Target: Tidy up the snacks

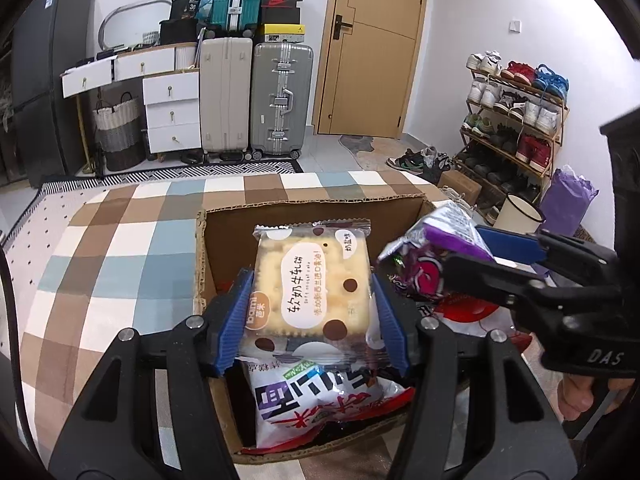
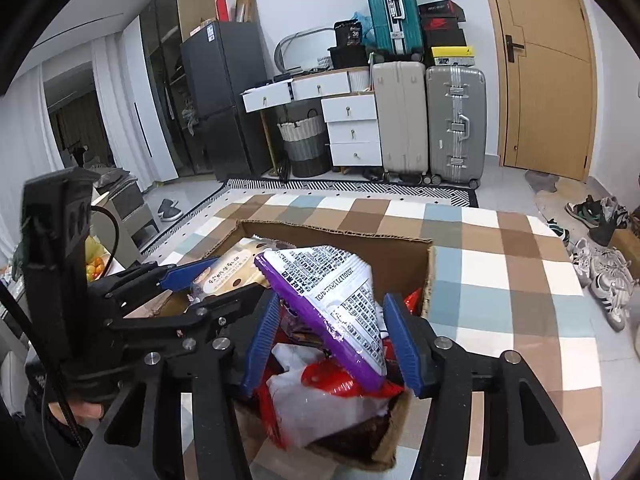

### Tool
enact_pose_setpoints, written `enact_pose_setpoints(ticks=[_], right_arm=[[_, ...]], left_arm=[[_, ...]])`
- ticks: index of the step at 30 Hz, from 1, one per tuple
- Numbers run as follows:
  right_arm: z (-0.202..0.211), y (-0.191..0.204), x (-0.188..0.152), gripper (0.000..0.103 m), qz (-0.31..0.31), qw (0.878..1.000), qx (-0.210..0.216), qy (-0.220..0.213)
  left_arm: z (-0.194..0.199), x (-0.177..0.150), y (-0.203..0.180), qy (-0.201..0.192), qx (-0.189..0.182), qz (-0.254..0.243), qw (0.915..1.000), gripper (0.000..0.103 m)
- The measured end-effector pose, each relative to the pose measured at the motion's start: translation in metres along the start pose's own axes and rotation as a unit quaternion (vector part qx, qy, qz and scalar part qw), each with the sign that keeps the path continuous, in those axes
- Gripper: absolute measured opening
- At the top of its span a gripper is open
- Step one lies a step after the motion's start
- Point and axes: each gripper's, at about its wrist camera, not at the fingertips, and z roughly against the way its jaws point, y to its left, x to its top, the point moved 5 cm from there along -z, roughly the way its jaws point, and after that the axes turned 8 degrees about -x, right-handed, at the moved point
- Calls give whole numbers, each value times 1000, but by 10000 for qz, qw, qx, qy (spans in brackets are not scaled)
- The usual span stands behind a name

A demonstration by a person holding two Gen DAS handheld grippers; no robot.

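Left tongs [image 1: 310, 312]: blue ribbed pads clamped on the two side edges of a cream-and-white square cracker packet with brown dots [image 1: 310, 280], held flat above the box.
Right tongs [image 2: 334, 336]: closed on a purple-and-silver foil snack bag [image 2: 332, 304], which stands tilted between the pads, its printed back facing the camera.
Box: open brown corrugated cardboard box [image 1: 304, 205] resting on the counter, near its front edge.
Box contents: a white-and-red crinkly snack bag with large dark characters [image 1: 320, 404] lies under the cracker packet; more red and white wrappers lie under the purple bag.
Counter [image 1: 120, 248]: covered with a brown, blue and white checked cloth.
Relative position: the two pairs of tongs hover side by side over the box, purple bag just right of the cracker packet.
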Motion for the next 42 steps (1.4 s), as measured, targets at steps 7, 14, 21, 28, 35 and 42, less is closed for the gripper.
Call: enact_pose_setpoints(ticks=[7,14,21,28,35,42], right_arm=[[23,-14,-1,83,-148,9997,-98,-178],[47,-20,-8,103,-231,9990,-51,-383],[70,-14,-24,103,-148,9983,48,-558],[94,-7,-42,103,-213,9961,277,-814],[109,-2,-64,103,-239,9941,400,-979],[108,3,-86,103,-176,9926,322,-1156]], left_arm=[[16,2,-9,-110,-34,-128,9999,86],[41,-12,-7,-163,92,-34,9998,102],[80,-30,-12,-339,165,-12,9993,102],[123,-50,-23,-703,296,3,9971,102],[151,-77,-29,-884,344,-123,9954,102],[153,-97,-24,-927,387,-172,9948,102]])
